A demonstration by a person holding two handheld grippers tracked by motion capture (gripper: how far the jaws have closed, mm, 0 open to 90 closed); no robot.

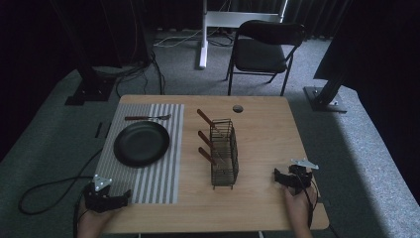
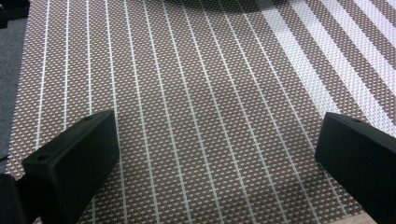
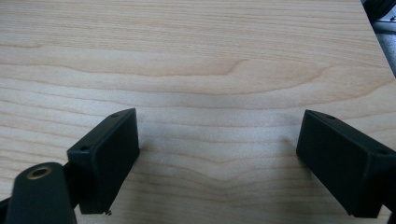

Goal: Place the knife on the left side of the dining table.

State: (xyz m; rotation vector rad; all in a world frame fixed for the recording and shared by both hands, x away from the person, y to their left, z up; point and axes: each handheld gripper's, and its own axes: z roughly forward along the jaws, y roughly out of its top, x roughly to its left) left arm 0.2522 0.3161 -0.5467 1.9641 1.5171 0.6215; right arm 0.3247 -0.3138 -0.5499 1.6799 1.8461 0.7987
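Grey carpet surrounds a pale wooden desk [image 1: 262,134], with a black folding chair [image 1: 265,49] beyond its far edge and dark curtains behind. Taking the wire basket [image 1: 224,153] near the desk's middle as the landmark: it stands upright, and three brown-handled utensils [image 1: 205,136] stick out of it, leaning toward its left. Left of the basket lies a striped placemat [image 1: 158,178], and on it a black plate [image 1: 141,144]; beyond the plate, on the mat's far end, rests a fork [image 1: 147,117] with a brown handle. A small dark round hole [image 1: 237,108] sits in the desk beyond the basket.

Well to the basket's near left, the left claw [image 1: 110,201] hangs at the placemat's near corner, held by a hand [image 1: 91,223]. In the left gripper view its jaws stand wide apart over the woven mat [image 2: 201,107], gripping nothing. To the basket's near right, the right claw [image 1: 286,178] sits over bare wood, held by the other hand [image 1: 297,206]. In the right gripper view its jaws are likewise spread wide with only wood grain [image 3: 210,70] between them. Both claws are well apart from the basket and its utensils.
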